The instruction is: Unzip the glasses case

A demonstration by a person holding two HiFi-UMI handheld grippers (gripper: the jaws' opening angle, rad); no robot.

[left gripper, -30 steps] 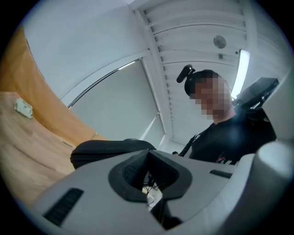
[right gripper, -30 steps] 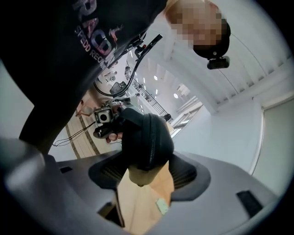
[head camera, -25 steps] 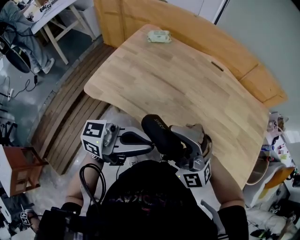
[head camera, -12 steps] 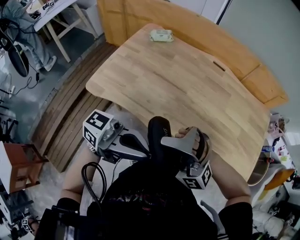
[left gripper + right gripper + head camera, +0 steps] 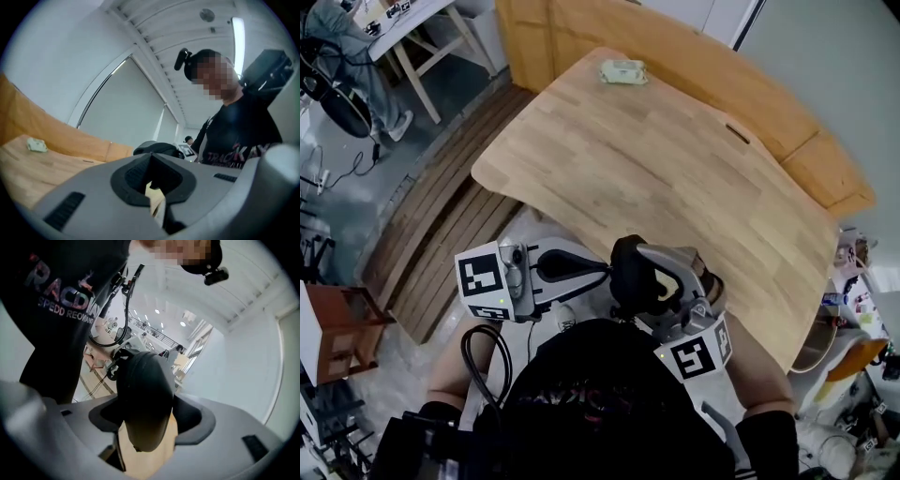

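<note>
- Roughly at six o'clock in the head view, a black glasses case (image 5: 628, 274) is held off the surface, at the near edge of a wooden table (image 5: 656, 159).
- Right gripper (image 5: 649, 264), at three o'clock of the case — its jaws stand wide around the case's rounded end, pads on its sides, and have just been closing on it.
- Left gripper (image 5: 602, 269), at nine o'clock of the case — jaws fully together, tip against the case. Whether it pinches a zipper pull cannot be told.
- Small pale green object (image 5: 623, 71) lies at twelve o'clock, on the table's far end.
</note>
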